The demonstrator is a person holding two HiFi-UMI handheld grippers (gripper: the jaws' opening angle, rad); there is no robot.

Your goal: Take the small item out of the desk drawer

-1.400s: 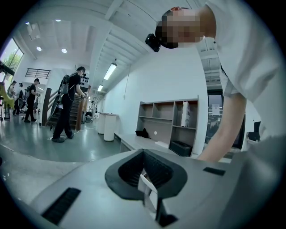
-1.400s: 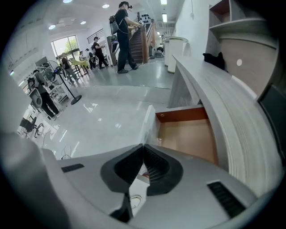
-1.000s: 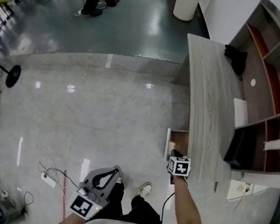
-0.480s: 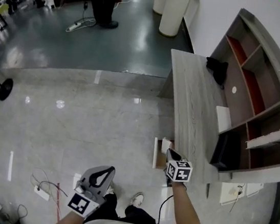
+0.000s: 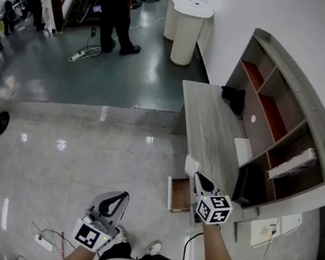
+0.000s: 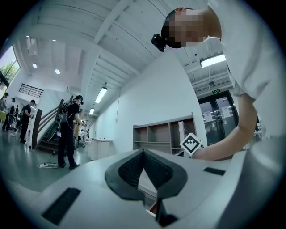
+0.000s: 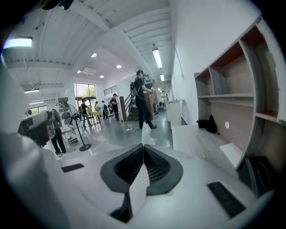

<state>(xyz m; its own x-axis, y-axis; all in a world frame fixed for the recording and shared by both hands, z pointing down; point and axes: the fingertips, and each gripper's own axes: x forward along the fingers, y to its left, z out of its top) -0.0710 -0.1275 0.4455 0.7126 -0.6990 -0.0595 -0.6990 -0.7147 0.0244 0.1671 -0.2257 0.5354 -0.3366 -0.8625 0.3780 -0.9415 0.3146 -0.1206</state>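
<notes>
Small white item (image 7: 139,183), held above the open drawer (image 5: 177,196)
Right gripper (image 5: 198,177) jaws are clamping it beside the tabletop (image 5: 208,124) edge; left gripper (image 5: 122,196) is hanging low, jaws closed, empty.

Glossy pale floor (image 5: 88,146), white wall (image 5: 296,31), grey wooden shelf unit (image 5: 273,100) alongside

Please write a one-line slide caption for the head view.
Right gripper holds a small white item near the open desk drawer; left gripper empty.
</notes>
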